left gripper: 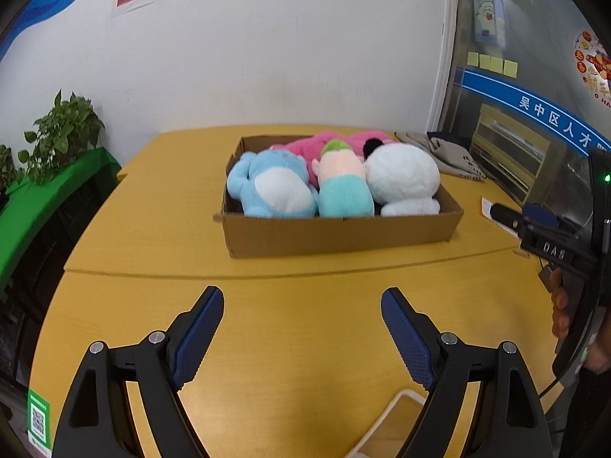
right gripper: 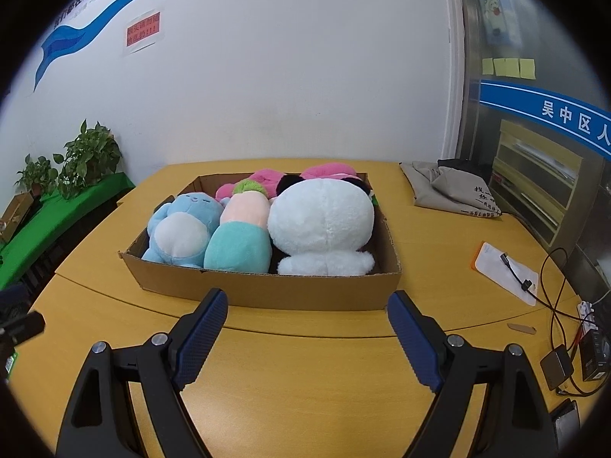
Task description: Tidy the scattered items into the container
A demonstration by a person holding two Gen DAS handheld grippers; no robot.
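A shallow cardboard box [left gripper: 336,233] [right gripper: 305,290] stands on the yellow table [left gripper: 267,343] [right gripper: 305,374]. In it lie a blue plush [left gripper: 271,187] [right gripper: 179,229], a teal and peach plush [left gripper: 343,187] [right gripper: 240,236], a white panda plush [left gripper: 404,179] [right gripper: 320,225] and a pink plush [left gripper: 305,145] [right gripper: 263,179] at the back. My left gripper [left gripper: 302,305] is open and empty above the table, in front of the box. My right gripper [right gripper: 307,307] is open and empty, close to the box's front wall. The right gripper also shows in the left wrist view [left gripper: 508,219].
A grey cloth bag [right gripper: 446,187] [left gripper: 446,152] lies at the back right. A white pad with a cable [right gripper: 508,271], a power strip and adapters [right gripper: 573,347] lie at the right edge. A white tray rim [left gripper: 385,420] is near the front. Potted plants [right gripper: 76,164] stand on a green shelf left.
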